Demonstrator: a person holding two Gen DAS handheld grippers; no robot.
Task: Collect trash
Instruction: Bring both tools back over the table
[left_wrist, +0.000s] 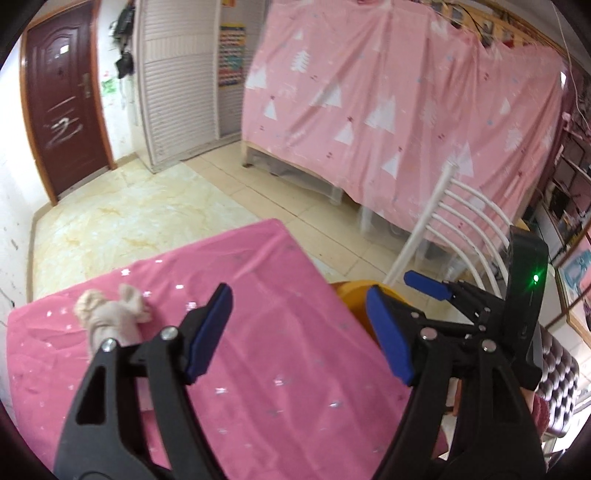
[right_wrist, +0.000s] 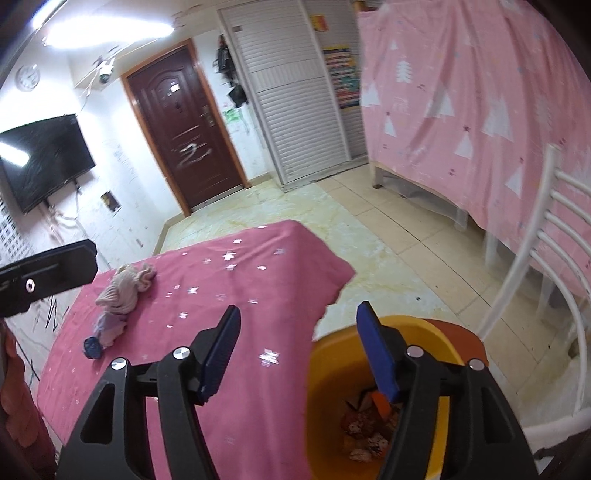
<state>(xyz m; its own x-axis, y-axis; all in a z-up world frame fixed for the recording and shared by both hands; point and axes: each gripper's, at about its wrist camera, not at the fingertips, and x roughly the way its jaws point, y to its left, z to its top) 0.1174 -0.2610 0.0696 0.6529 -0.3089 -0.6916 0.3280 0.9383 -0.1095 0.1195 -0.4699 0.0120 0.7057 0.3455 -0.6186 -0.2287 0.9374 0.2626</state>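
A yellow bin (right_wrist: 332, 373) stands at the right edge of the pink-clothed table (right_wrist: 229, 288), with several wrappers (right_wrist: 364, 428) lying inside. My right gripper (right_wrist: 297, 349) is open and empty, its right finger over the bin. My left gripper (left_wrist: 299, 332) is open and empty above the table, and the bin's rim (left_wrist: 354, 295) shows just behind it. The right gripper (left_wrist: 428, 286) shows in the left wrist view beyond the bin. A crumpled beige cloth (right_wrist: 123, 290) (left_wrist: 110, 314) lies on the table's far left, with a small blue cap (right_wrist: 91, 348) beside it.
A white slatted chair (right_wrist: 554, 258) (left_wrist: 461, 229) stands to the right of the bin. A pink curtain (left_wrist: 406, 103) covers a frame beyond it. Brown door (right_wrist: 184, 125), white shutter cabinet (right_wrist: 295, 92), wall TV (right_wrist: 44, 158) and tiled floor (right_wrist: 388, 229) lie further off.
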